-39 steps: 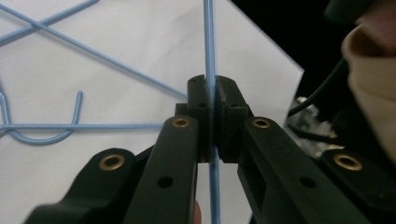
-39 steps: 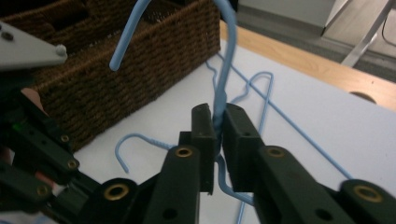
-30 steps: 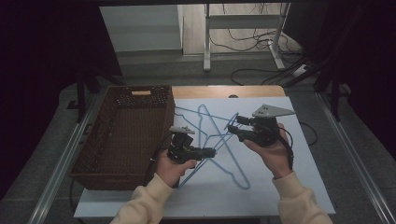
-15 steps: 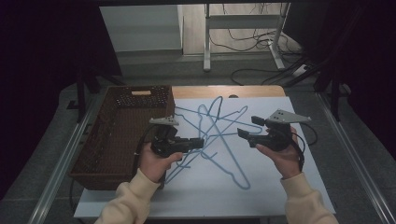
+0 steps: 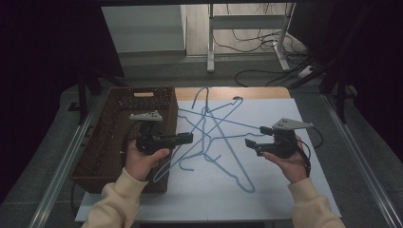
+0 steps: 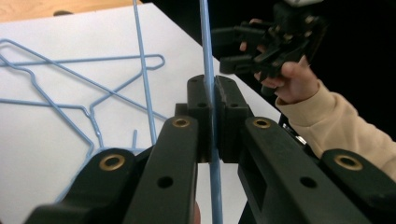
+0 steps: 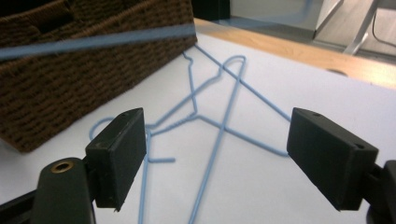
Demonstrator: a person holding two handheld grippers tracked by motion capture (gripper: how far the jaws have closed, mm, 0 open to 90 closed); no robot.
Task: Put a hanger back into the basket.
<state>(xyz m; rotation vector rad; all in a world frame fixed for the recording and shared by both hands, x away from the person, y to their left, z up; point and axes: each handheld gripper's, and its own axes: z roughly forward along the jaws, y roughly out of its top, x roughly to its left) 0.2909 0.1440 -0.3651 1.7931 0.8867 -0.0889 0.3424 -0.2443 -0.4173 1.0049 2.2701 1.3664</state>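
Note:
Several blue wire hangers (image 5: 223, 142) lie tangled on the white table sheet (image 5: 285, 190). My left gripper (image 5: 189, 138) hangs by the basket's right wall, shut on the thin wire of one blue hanger (image 6: 208, 56), which passes upright between its pads (image 6: 198, 100). The lower part of that hanger (image 5: 164, 170) slants down to the sheet. Over the right of the sheet, my right gripper (image 5: 254, 136) has just been opening. Its jaws (image 7: 215, 158) stand wide apart with nothing between them, the hangers (image 7: 219, 135) lying on the table beyond.
A brown wicker basket (image 5: 102, 152) stands along the table's left side, also seen in the right gripper view (image 7: 60, 84). A blurred blue wire (image 7: 93, 41) crosses the top there. Bare wood (image 5: 256, 92) shows at the far edge. A metal rail (image 5: 361, 161) runs along the right.
My left hand has carried its hanger left and up toward the basket. The right gripper has let go of the wire, opened wide and drawn away to the right and down.

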